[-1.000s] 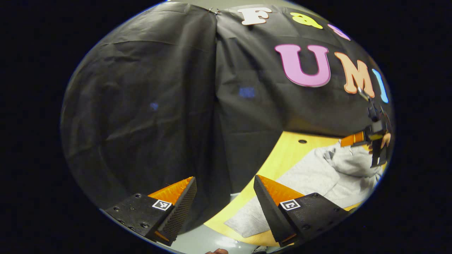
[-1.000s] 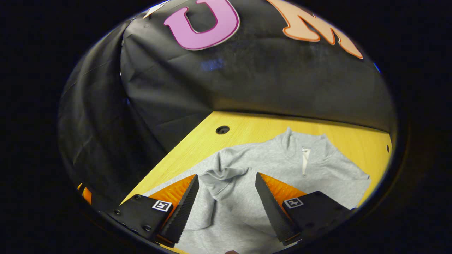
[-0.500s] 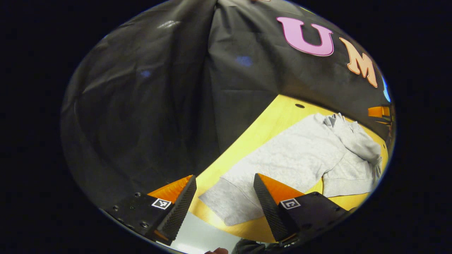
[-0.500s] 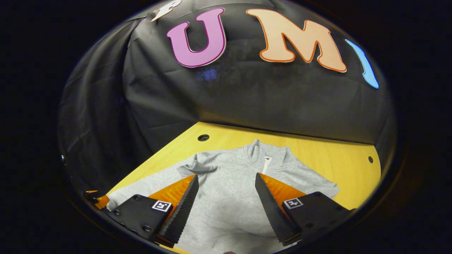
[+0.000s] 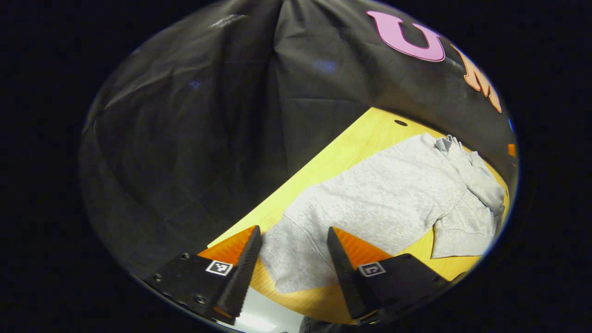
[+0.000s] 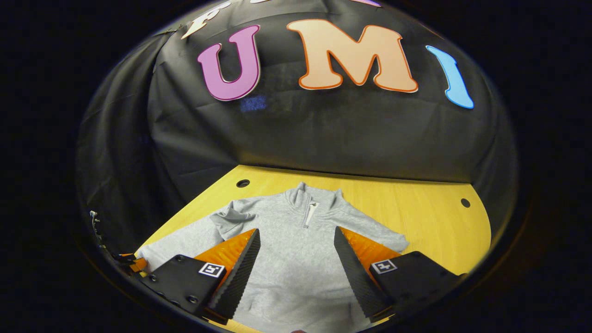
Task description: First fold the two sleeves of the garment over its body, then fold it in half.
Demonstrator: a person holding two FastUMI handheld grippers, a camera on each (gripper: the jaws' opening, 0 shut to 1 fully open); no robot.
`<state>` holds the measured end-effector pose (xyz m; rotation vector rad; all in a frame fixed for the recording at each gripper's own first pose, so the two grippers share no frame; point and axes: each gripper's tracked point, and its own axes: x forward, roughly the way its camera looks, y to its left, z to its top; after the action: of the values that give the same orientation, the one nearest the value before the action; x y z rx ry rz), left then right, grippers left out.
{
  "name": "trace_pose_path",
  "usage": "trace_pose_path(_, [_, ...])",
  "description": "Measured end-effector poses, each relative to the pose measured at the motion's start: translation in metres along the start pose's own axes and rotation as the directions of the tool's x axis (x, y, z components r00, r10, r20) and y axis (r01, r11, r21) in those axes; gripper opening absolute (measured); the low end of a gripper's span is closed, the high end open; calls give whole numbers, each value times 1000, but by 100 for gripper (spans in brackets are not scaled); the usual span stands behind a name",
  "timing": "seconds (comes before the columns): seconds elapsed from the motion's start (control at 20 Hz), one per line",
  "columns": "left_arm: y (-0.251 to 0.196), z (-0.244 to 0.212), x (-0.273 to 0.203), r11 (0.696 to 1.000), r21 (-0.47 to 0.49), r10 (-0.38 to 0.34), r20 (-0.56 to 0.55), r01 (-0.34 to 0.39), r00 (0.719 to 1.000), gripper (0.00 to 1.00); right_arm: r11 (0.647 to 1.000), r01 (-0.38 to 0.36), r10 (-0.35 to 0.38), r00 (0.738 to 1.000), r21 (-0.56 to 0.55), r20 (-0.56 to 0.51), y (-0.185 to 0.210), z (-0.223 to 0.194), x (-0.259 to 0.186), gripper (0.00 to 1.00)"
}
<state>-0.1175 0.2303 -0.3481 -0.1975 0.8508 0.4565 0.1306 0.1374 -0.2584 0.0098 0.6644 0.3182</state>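
A grey zip-neck sweatshirt (image 6: 296,240) lies flat on the yellow wooden table (image 6: 439,222), collar (image 6: 307,196) toward the back wall. One sleeve (image 5: 370,199) stretches out to the table's near-left corner, and its cuff (image 5: 291,263) lies between the fingers of my open left gripper (image 5: 293,230). The cloth is bunched at that shoulder (image 6: 231,215). My right gripper (image 6: 297,230) hovers open over the sweatshirt's body, holding nothing. In the right gripper view the left gripper (image 6: 132,262) peeks in at the lower left by the sleeve end.
Black cloth walls close the table in at the back and left. Small round holes (image 6: 243,183) (image 6: 465,202) sit near the table's back corners. Bare wood (image 5: 351,143) lies beside the sleeve, and the table edge (image 5: 296,305) runs just below the cuff.
The left gripper swung down and right until the sleeve cuff sits between its fingers. The right gripper drew back from the sweatshirt, which now looks smaller and farther off.
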Motion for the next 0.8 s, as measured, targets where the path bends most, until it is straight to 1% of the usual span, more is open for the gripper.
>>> trace_pose_path(0.05, [-7,0,4,1000,10,-16,-7,16,1000,59,1000,7,-7,1000,9,5,-7,0,-4,99])
trace_pose_path(0.15, [-11,-2,7,1000,21,5,-28,-4,1000,13,1000,10,-10,1000,27,14,-19,-1,-16,99])
trace_pose_path(0.2, [-10,-1,5,1000,14,16,-46,-15,999,9,999,14,-15,1000,36,22,-25,-2,-20,96])
trace_pose_path(0.25, [-12,0,2,1000,-2,20,-71,-20,997,1,999,24,-25,999,39,28,-34,-5,-26,96])
trace_pose_path(0.3, [-15,3,1,1000,-13,17,-77,-18,997,0,999,37,-39,999,38,33,-43,-7,-32,99])
trace_pose_path(0.4, [-20,16,0,999,-25,21,-60,-23,998,0,997,62,-63,998,41,31,-59,-16,-44,99])
trace_pose_path(0.55, [-26,49,-6,999,-47,7,-2,-7,1000,0,995,84,-85,996,57,17,-79,-29,-62,99])
trace_pose_path(0.7, [-48,81,-5,997,-72,-26,38,28,999,0,991,112,-113,993,66,13,-97,-41,-77,99])
trace_pose_path(0.8, [-62,104,-5,997,-60,-47,69,51,997,0,989,128,-130,991,78,11,-108,-47,-88,99])
